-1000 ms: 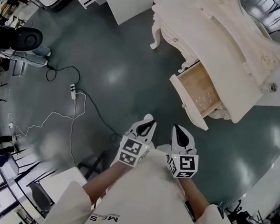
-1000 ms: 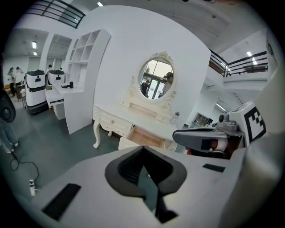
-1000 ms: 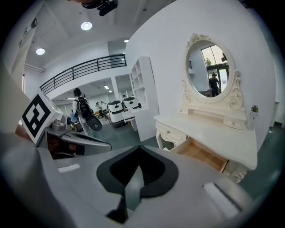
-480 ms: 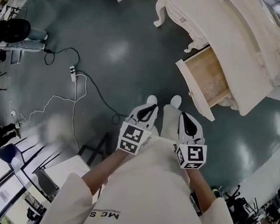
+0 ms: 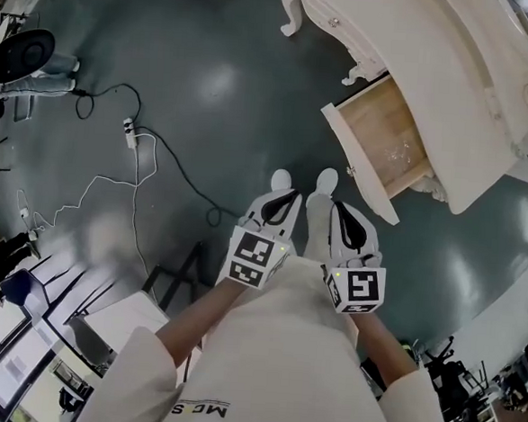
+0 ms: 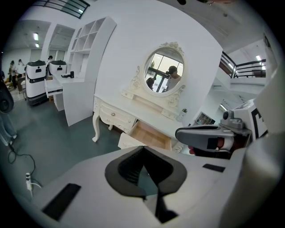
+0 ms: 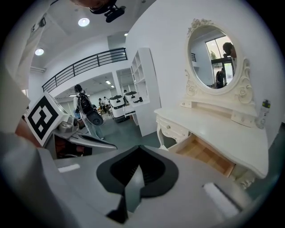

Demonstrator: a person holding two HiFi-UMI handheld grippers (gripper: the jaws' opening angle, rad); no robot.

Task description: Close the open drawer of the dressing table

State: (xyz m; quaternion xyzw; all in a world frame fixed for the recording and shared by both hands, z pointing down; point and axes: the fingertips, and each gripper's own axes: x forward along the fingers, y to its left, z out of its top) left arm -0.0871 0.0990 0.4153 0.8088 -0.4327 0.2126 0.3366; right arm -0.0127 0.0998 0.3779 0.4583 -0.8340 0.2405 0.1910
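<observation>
Left tool (image 5: 281,200) and right tool (image 5: 341,213) hovering side by side, both clenched empty, wooden drawer (image 5: 383,144) hanging open from cream dressing table (image 5: 436,64) ahead right, power cable (image 5: 172,177) trailing across floor (image 5: 228,86) at left.

Lab-like open hall: grey floor (image 5: 210,76), power strip (image 5: 128,133), mezzanine railing (image 7: 84,67), white machines (image 6: 36,80).

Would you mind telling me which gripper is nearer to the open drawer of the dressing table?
Right. The right gripper hangs just short of the front of the open drawer, apart from it; the left gripper is alongside, farther out to the left.
</observation>
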